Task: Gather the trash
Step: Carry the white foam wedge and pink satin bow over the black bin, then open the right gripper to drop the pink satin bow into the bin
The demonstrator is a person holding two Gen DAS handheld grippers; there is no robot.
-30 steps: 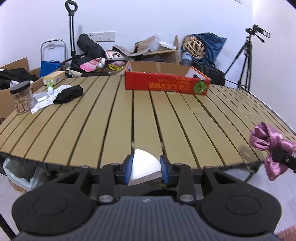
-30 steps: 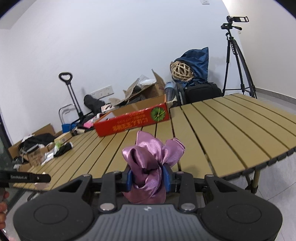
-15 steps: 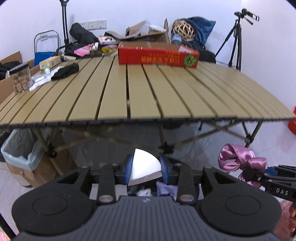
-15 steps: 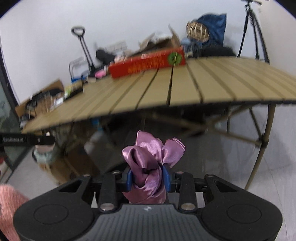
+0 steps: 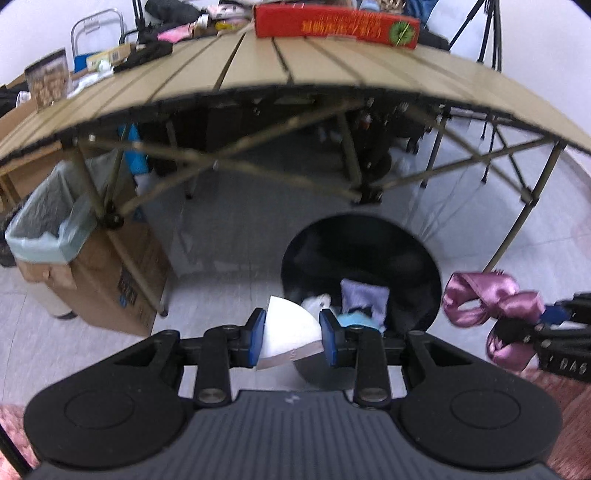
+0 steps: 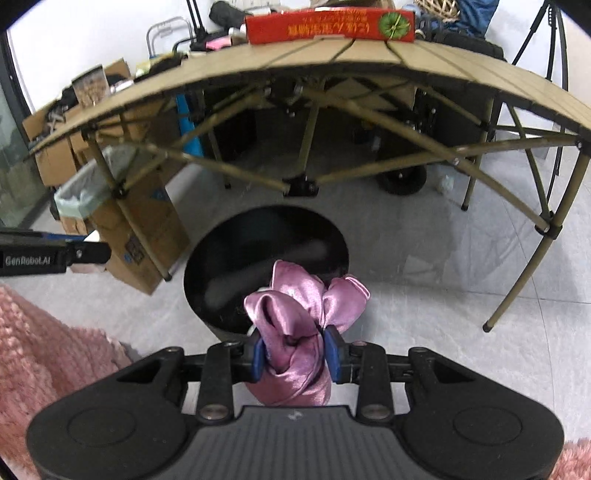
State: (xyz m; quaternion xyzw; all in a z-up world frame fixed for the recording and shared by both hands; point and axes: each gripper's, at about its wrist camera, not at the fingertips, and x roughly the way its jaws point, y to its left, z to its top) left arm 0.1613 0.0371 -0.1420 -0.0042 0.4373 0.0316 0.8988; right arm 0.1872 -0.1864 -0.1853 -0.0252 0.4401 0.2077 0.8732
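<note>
My left gripper (image 5: 291, 341) is shut on a white folded paper piece (image 5: 290, 332), held just above the near left rim of a round black bin (image 5: 402, 254) on the floor. Inside the bin lie a lilac cloth (image 5: 364, 295), a white scrap and something light blue. My right gripper (image 6: 295, 354) is shut on a crumpled pink satin cloth (image 6: 303, 317), above the near edge of the same black bin (image 6: 266, 243). The pink cloth (image 5: 491, 306) and right gripper also show at the right of the left wrist view; the left gripper's side (image 6: 51, 256) shows at the left of the right wrist view.
The slatted folding table (image 5: 332, 70) stands beyond the bin, its crossed legs (image 5: 258, 147) close behind it. A red box (image 5: 336, 24) sits on its far side. A cardboard box with a lined bag (image 5: 55, 229) stands left. Pink rug (image 6: 40, 354) lies near left.
Both grippers dropped from table-top height to below the table edge and tipped downward. The black bin has come into view under them. Each still holds its item.
</note>
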